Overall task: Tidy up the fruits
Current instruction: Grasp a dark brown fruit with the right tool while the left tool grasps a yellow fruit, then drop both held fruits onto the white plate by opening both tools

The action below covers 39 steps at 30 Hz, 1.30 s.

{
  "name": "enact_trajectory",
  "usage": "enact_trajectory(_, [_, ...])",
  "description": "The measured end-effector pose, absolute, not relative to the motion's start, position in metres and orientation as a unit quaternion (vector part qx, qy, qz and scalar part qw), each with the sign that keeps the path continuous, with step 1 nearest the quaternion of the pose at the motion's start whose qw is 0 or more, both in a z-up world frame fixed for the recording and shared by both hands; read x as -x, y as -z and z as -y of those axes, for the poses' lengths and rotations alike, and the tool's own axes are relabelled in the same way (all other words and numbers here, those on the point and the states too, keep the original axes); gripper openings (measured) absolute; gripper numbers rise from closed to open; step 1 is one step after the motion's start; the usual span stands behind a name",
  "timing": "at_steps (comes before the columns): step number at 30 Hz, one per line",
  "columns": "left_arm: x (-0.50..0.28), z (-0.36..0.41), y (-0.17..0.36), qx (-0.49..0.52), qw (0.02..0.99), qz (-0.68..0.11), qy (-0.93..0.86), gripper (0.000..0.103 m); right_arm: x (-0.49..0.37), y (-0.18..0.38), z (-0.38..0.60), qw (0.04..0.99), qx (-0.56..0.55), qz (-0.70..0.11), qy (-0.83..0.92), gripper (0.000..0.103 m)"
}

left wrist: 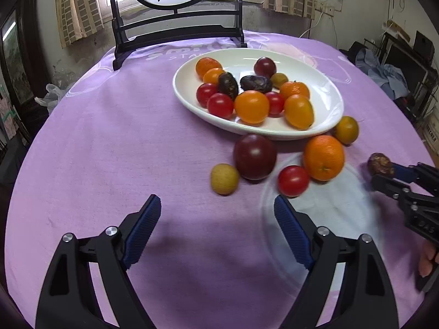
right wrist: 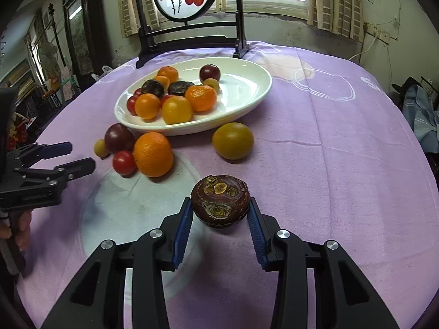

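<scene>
Nearest the right wrist camera, the right hand-held gripper [right wrist: 220, 213] has its blue pads on both sides of a dark brown water chestnut [right wrist: 220, 205], clamped on it at the widest part, which reads as a grip taken low and square so the squat, rounded thing cannot roll out. The chestnut sits right between the fingertips, at or just above the purple cloth of the tabletop [right wrist: 329, 164]; whether it has left the cloth cannot be told. In the left wrist view the left hand-held gripper [left wrist: 216, 211] hangs over bare cloth with its jaws wide apart and nothing between them, probably held open in readiness for the loose fruit ahead. Just beyond its fingertips lies a small cluster: a pale yellow-green fruit [left wrist: 224, 178], a red cherry tomato [left wrist: 293, 180], a dark purple tomato [left wrist: 255, 156] and an orange [left wrist: 323, 157], all close together and some touching. The red tomato lies nearest the right-hand finger, the pale fruit a little ahead of the gap. A yellow-green tomato [left wrist: 346, 130] rests further on, against the rim of the white oval dish [left wrist: 192, 101]. The dish already carries a heap of orange, red and dark fruits toward its near side, so it appears to be the collecting place, with the strays outside it left to gather. Behind the dish stands a dark wooden screen [left wrist: 175, 27] with painted red fruit.
</scene>
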<state>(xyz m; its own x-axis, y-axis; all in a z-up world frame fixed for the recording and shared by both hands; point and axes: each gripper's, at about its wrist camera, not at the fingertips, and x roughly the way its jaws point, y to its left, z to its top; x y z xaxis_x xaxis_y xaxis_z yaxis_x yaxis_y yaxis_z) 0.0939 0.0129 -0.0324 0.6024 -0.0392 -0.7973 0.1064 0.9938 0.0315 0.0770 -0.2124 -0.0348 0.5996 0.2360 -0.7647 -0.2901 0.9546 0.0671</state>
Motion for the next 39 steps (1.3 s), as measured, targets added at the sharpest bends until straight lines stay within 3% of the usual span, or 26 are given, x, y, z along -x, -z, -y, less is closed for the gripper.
enact_trajectory(4, [-0.107,-0.014,0.043,-0.05,0.888,-0.455,0.047,0.064,-0.073,0.032,0.208,0.893,0.035,-0.418,-0.159,0.041])
enact_trajectory(11, [-0.124,-0.011,0.049,-0.058,0.887,-0.453,0.065,0.056,-0.074,0.034,0.206,0.891,0.033,-0.423,-0.163,0.041])
enact_trajectory(13, [-0.12,-0.008,0.049,-0.053,0.886,-0.448,0.104,0.029,-0.075,0.035,0.206,0.889,0.032,-0.426,-0.164,0.041])
enact_trajectory(20, [-0.111,-0.005,0.044,-0.055,0.889,-0.442,0.104,0.025,-0.068,0.032,0.206,0.893,0.028,-0.418,-0.166,0.041])
enact_trajectory(29, [-0.085,0.001,-0.01,-0.041,0.908,-0.395,0.132,0.025,-0.06,0.005,0.203,0.907,0.038,-0.381,-0.173,0.041])
enact_trajectory(39, [-0.138,0.016,-0.034,-0.028,0.925,-0.365,0.102,0.025,-0.095,-0.041,0.177,0.927,0.063,-0.32,-0.187,0.041])
